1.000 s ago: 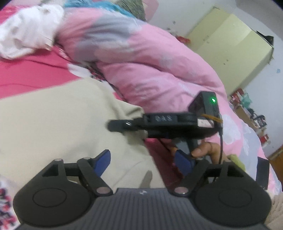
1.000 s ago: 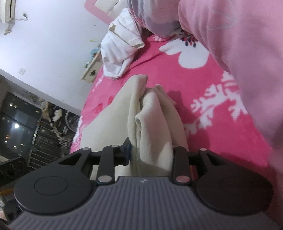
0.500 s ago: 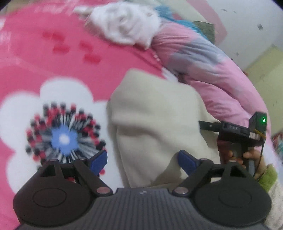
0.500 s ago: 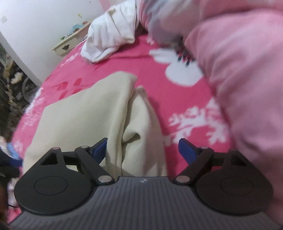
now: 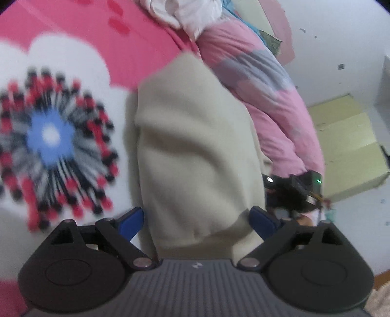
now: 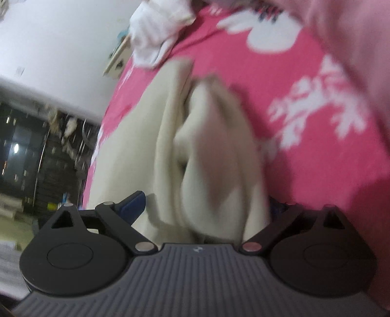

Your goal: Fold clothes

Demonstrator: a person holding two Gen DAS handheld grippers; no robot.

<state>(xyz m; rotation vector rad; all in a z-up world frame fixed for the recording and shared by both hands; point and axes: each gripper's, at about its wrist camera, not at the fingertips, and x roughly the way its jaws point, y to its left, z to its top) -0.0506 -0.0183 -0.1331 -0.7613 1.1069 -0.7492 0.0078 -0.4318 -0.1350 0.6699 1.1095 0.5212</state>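
A cream garment (image 5: 195, 146) lies partly folded on the pink flowered bedsheet (image 5: 73, 29). My left gripper (image 5: 197, 219) hovers over its near end; the jaws are opening, with cloth between the blue pads (image 5: 131, 219) but not pinched. In the right wrist view the garment's bunched fold (image 6: 214, 158) sits between the jaws of my right gripper (image 6: 203, 207), which are also opening and stand apart from the cloth. The right gripper (image 5: 292, 192) shows in the left wrist view at the garment's right edge, with a hand (image 5: 307, 220) behind it.
A pink and grey quilt (image 5: 268, 97) runs along the garment's far side. A crumpled white garment (image 5: 185, 12) lies beyond it on the bed. A yellow cabinet (image 5: 348, 146) stands by the wall. The bed's edge and a dark window (image 6: 24, 158) are to the left.
The right gripper let go of the cream fold and its jaws spread wide. The left gripper swung away from the right one, rolled, and sank toward the garment's near end.
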